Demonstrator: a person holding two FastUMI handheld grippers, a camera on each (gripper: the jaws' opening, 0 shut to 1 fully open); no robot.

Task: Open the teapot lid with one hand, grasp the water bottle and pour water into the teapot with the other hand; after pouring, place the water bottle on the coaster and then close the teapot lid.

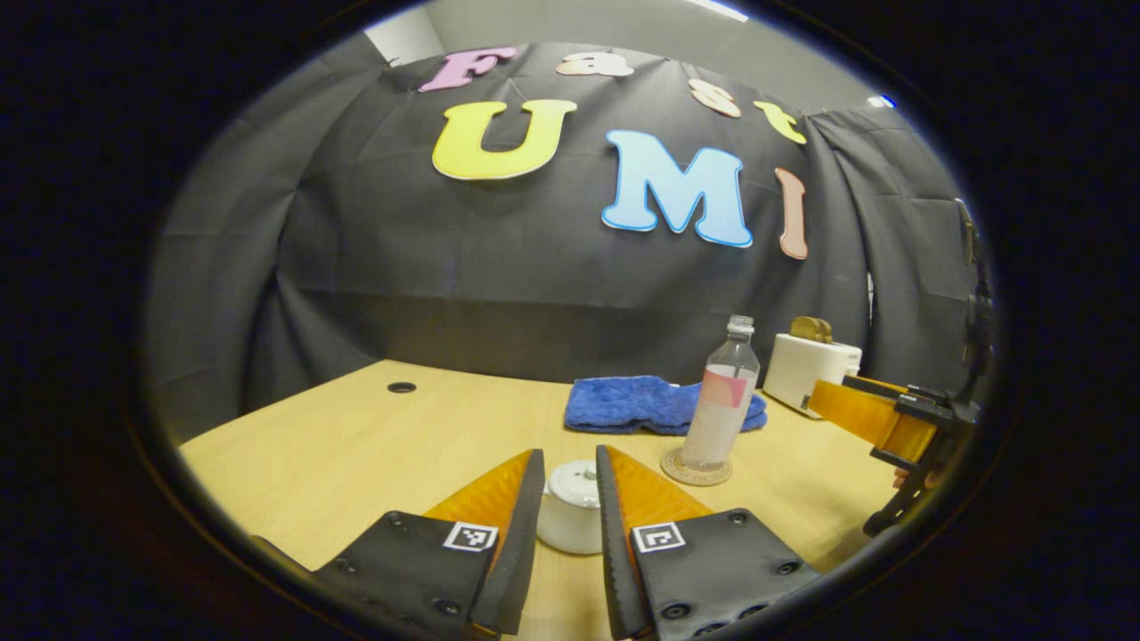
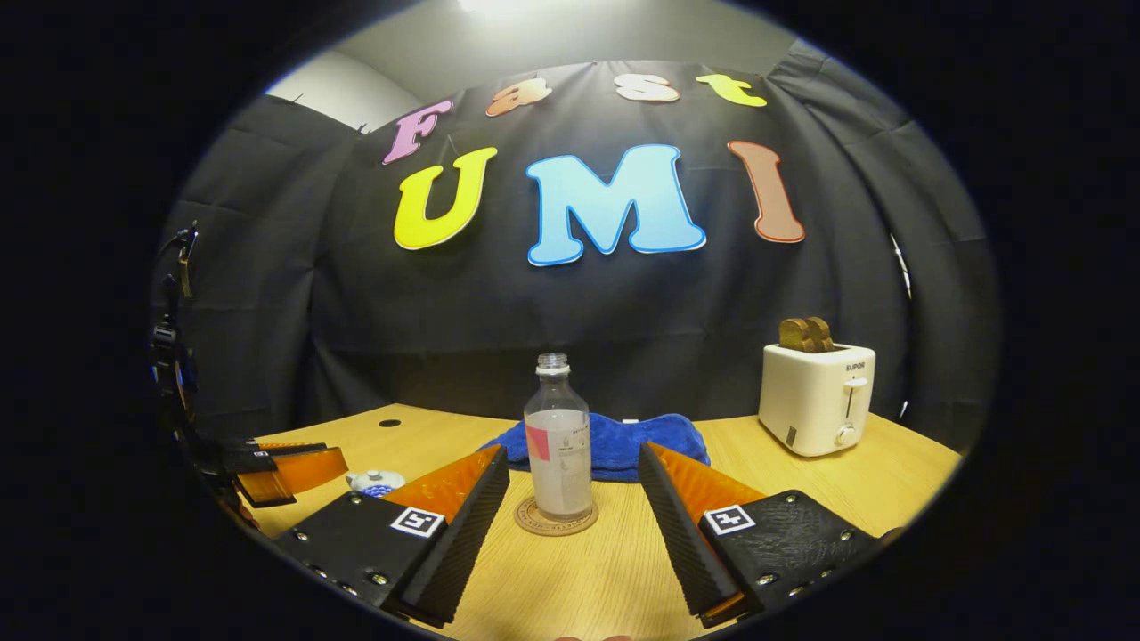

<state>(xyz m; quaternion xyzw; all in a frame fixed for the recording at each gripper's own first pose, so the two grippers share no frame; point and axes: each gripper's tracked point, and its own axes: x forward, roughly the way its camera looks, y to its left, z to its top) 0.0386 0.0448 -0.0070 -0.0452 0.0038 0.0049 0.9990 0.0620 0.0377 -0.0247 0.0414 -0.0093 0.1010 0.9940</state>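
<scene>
A small white teapot (image 1: 570, 521) sits on the wooden table with its lid (image 1: 574, 481) on. It lies just past the tips of my left gripper (image 1: 570, 450), whose fingers stand a narrow gap apart with nothing pressed between them. A clear water bottle (image 2: 557, 445) with no cap stands upright on a round coaster (image 2: 534, 525), ahead of my right gripper (image 2: 572, 450), which is wide open and empty. In the left gripper view the bottle (image 1: 721, 401) and coaster (image 1: 695, 472) are right of the teapot, with the right gripper (image 1: 868, 414) beyond them. In the right gripper view the left gripper (image 2: 294, 472) is beside the teapot (image 2: 376, 482).
A folded blue towel (image 2: 623, 441) lies behind the bottle. A white toaster (image 2: 815, 396) with bread in it stands at the back right. The tabletop has a small cable hole (image 1: 402, 387) at the far left. Black cloth walls close the booth behind the table.
</scene>
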